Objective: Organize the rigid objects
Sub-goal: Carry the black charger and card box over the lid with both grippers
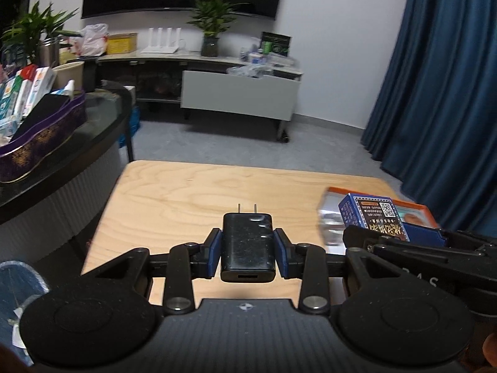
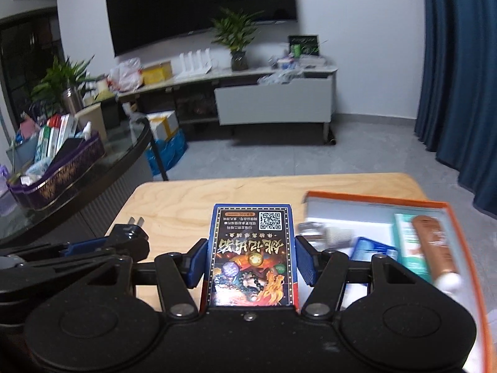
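My left hand-held gripper (image 1: 248, 253) pinches a black charger (image 1: 248, 247) between its 2 blue pads, gripping it by its sides. The charger's 2 metal prongs point away from me, and its port end faces back toward the camera. It hangs above the wooden counter (image 1: 186, 195), clear of the surface.

My right hand-held gripper (image 2: 251, 262) holds a blue card box (image 2: 252, 253) by its long sides, the pads pressed against it. The printed face is up, with a QR code at the far end and gold lettering across the middle. In the left wrist view the same box shows at the right, just beside the charger and above the near edge of the tray.

An orange-rimmed tray (image 2: 459, 217) lies on the right part of the counter. Inside it I see a brown tube (image 2: 435, 248) with a white cap, a teal-and-white packet (image 2: 407, 242) beside that, and a small blue item (image 2: 369, 248) nearer the box; another thing in the tray's left part is too blurred to name.

To the left stands a dark glass-topped table (image 1: 102, 115) carrying a purple basket (image 1: 46, 136) filled with boxes.
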